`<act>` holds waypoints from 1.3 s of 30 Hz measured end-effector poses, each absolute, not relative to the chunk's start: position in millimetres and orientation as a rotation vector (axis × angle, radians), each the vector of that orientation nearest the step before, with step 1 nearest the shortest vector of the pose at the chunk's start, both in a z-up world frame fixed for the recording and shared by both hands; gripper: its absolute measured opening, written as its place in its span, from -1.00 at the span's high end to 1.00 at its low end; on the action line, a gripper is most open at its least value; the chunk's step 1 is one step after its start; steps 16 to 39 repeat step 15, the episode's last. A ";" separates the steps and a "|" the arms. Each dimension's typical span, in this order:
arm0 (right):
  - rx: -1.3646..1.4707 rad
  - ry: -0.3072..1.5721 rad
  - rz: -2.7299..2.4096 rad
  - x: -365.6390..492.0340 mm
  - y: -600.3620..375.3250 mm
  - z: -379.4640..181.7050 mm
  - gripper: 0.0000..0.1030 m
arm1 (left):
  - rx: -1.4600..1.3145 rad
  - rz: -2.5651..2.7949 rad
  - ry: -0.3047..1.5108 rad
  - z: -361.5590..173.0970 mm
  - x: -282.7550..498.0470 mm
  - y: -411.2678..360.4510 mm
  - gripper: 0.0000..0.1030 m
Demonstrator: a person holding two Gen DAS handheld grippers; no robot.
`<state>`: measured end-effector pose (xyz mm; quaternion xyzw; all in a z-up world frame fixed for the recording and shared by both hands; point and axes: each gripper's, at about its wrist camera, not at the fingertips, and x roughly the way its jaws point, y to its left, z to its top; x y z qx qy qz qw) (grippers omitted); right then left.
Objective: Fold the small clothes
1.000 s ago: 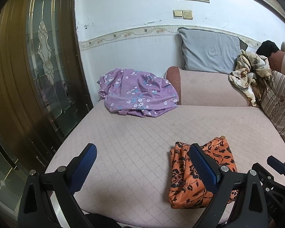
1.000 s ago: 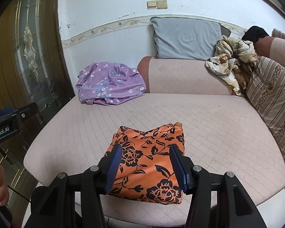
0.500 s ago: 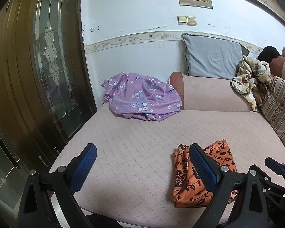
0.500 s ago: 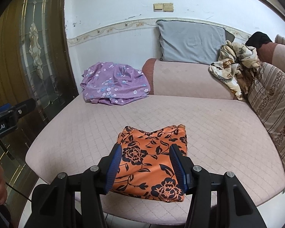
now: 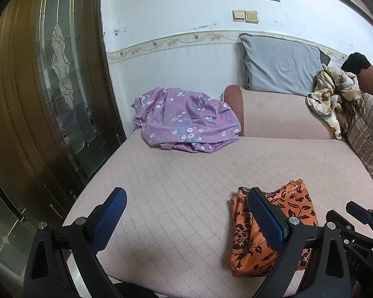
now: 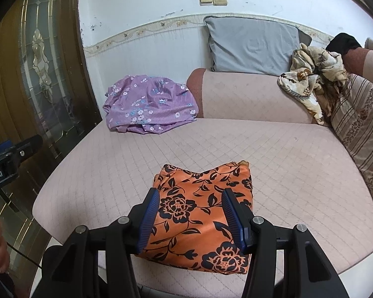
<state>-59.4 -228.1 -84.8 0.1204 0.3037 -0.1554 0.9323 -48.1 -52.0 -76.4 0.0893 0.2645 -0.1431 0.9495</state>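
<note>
Two grippers, both empty-handed. Left gripper (image 5: 186,213) spread wide over bare quilted seat, nothing between its fingers. Right gripper (image 6: 190,213) about half open, hovering above the near part of the orange floral garment (image 6: 206,211); pads not seen to touch the cloth.

Orange garment lies folded into a compact rectangle near the front edge of the sofa seat (image 6: 286,154), at 6 o'clock in the right wrist view, 4 o'clock in the left. Far edge a bit puckered, one corner peeking up. Looks finished, or near enough.

Purple floral garment (image 5: 186,121) heaped at 12 o'clock in the left view, against the sofa arm and wall, unfolded. Cream patterned cloth (image 6: 310,82) bunched at 2 o'clock on the sofa back, by the grey pillow (image 6: 251,44).

Judgement: step in hand is leaving the orange piece and going for the next one, probably the purple.
- Lift clear before travelling, so the fold is not dragged open.
- Take the purple heap by an edge or corner, not the middle.
- Pull it to open seat at centre, well apart from the orange stack.
</note>
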 end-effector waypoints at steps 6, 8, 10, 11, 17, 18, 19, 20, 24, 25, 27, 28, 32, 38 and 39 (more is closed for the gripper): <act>0.255 0.633 -0.325 -51.6 -236.0 -89.1 -0.09 | 0.184 -0.293 0.558 -81.2 -39.2 -57.2 -0.90; 0.260 0.638 -0.326 -49.7 -237.8 -90.8 -0.09 | 0.184 -0.296 0.563 -83.3 -36.7 -58.4 -0.90; 0.264 0.645 -0.325 -47.4 -239.3 -93.6 -0.09 | 0.188 -0.308 0.565 -85.4 -34.2 -60.9 -0.90; 0.264 0.647 -0.326 -46.2 -239.9 -94.9 -0.09 | 0.190 -0.311 0.565 -87.6 -32.1 -63.1 -0.90; 0.277 0.650 -0.335 -40.6 -246.3 -101.9 -0.09 | 0.185 -0.323 0.636 -107.9 -11.0 -71.5 -0.90; 0.277 0.650 -0.335 -40.6 -246.3 -101.9 -0.09 | 0.185 -0.323 0.636 -107.9 -11.0 -71.5 -0.90; 0.277 0.650 -0.335 -40.6 -246.3 -101.9 -0.09 | 0.185 -0.323 0.636 -107.9 -11.0 -71.5 -0.90; 0.277 0.650 -0.335 -40.6 -246.3 -101.9 -0.09 | 0.185 -0.323 0.636 -107.9 -11.0 -71.5 -0.90; 0.277 0.650 -0.335 -40.6 -246.3 -101.9 -0.09 | 0.185 -0.323 0.636 -107.9 -11.0 -71.5 -0.90; 0.277 0.650 -0.335 -40.6 -246.3 -101.9 -0.09 | 0.185 -0.323 0.636 -107.9 -11.0 -71.5 -0.90; 0.277 0.650 -0.335 -40.6 -246.3 -101.9 -0.09 | 0.185 -0.323 0.636 -107.9 -11.0 -71.5 -0.90; 0.277 0.650 -0.335 -40.6 -246.3 -101.9 -0.09 | 0.185 -0.323 0.636 -107.9 -11.0 -71.5 -0.90; 0.277 0.650 -0.335 -40.6 -246.3 -101.9 -0.09 | 0.185 -0.323 0.636 -107.9 -11.0 -71.5 -0.90; 0.277 0.650 -0.335 -40.6 -246.3 -101.9 -0.09 | 0.185 -0.323 0.636 -107.9 -11.0 -71.5 -0.90; 0.277 0.650 -0.335 -40.6 -246.3 -101.9 -0.09 | 0.185 -0.323 0.636 -107.9 -11.0 -71.5 -0.90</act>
